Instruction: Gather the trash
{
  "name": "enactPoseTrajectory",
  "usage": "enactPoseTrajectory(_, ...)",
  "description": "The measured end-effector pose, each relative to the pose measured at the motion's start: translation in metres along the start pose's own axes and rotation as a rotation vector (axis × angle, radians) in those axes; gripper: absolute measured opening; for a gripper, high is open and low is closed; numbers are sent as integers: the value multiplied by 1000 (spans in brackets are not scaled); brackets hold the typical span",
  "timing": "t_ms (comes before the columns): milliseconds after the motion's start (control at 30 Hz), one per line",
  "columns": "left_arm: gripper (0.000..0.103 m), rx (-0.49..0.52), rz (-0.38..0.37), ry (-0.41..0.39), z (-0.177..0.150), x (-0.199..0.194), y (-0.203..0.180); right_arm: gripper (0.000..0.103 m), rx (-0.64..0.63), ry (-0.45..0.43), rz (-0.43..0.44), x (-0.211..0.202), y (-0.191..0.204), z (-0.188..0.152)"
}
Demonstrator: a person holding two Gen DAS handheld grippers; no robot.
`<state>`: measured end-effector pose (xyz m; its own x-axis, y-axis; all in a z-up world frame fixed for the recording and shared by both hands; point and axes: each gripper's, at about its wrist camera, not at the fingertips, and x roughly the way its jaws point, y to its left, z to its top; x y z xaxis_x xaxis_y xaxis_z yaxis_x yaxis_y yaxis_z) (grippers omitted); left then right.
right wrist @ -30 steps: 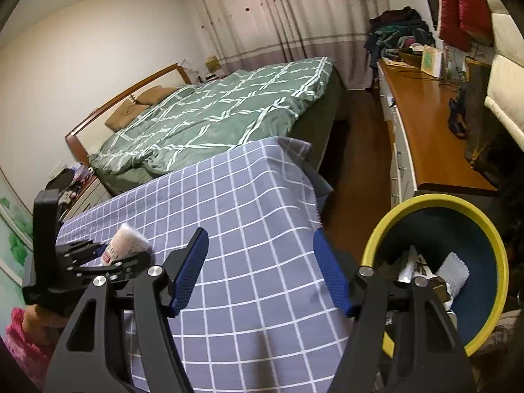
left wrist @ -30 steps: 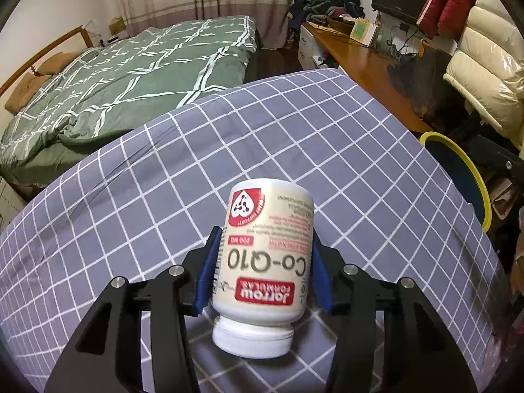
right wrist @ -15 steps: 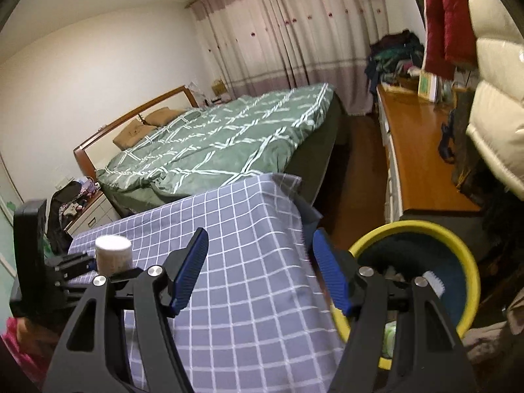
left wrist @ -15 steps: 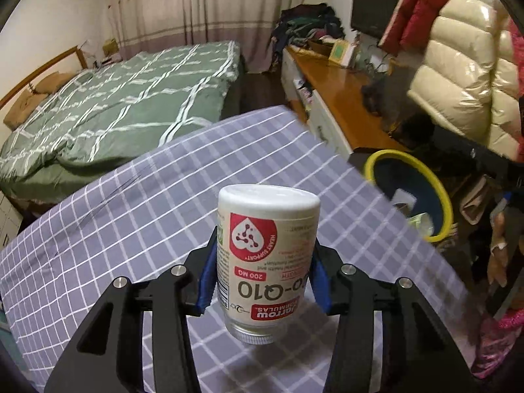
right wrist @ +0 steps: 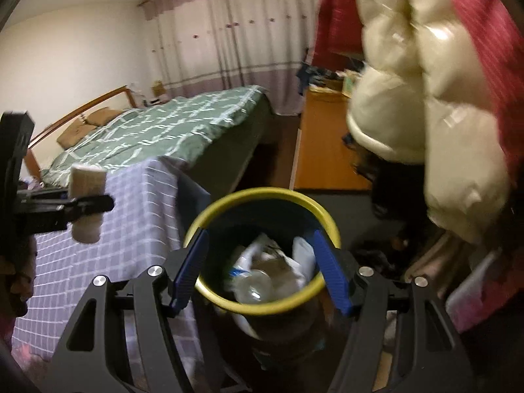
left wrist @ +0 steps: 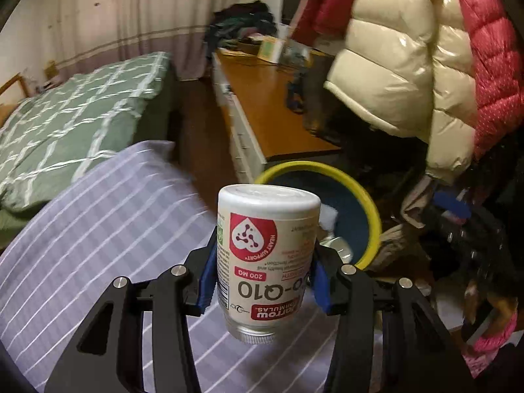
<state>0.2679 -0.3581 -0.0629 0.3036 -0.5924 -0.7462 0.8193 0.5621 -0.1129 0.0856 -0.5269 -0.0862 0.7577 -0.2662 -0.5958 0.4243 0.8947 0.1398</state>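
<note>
My left gripper [left wrist: 263, 271] is shut on a white Co-Q10 supplement bottle [left wrist: 267, 255], held upside down with its neck pointing down. It hangs above the edge of the grey checked tablecloth [left wrist: 91, 229], short of the yellow-rimmed blue trash bin [left wrist: 370, 209]. The right wrist view shows the same bottle [right wrist: 86, 206] in the left gripper [right wrist: 95, 204] at far left. My right gripper [right wrist: 262, 268] stands open with nothing in it, right over the bin [right wrist: 209, 291], which holds crumpled paper and a clear plastic bottle [right wrist: 253, 285].
A green quilted bed [left wrist: 75, 114] lies behind the table. A wooden desk [left wrist: 275, 111] runs along the right wall. Cream and red puffer jackets [left wrist: 409, 65] hang above the bin. Bags and clutter [left wrist: 458, 229] crowd the floor beside it.
Both grippers swung right toward the bin. The left one carried the bottle off the middle of the table to its edge. The right one now sits directly over the bin.
</note>
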Motion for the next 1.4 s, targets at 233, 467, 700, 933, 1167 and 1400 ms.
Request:
enactPoseTrajectory(233, 48, 53, -41, 62, 30, 70, -52, 63, 56, 30, -17, 1, -34, -13)
enactPoseTrajectory(467, 48, 43, -15, 129, 43, 131, -68, 64, 87, 34, -31, -1, -52, -17)
enactPoseTrajectory(700, 78, 12, 35, 69, 43, 113, -58, 64, 93, 49, -27, -3, -52, -23)
enactPoseTrajectory(933, 98, -22, 99, -161, 18, -13, -45, 65, 40, 62, 39, -6, -25, -26)
enactPoseTrajectory(1167, 98, -176, 265, -325, -62, -150, -20, 77, -49, 47, 118, -23, 14, -24)
enactPoseTrajectory(1400, 98, -277, 537, -382, -153, -240, -14, 90, -120, 7, 167, -57, 43, -27)
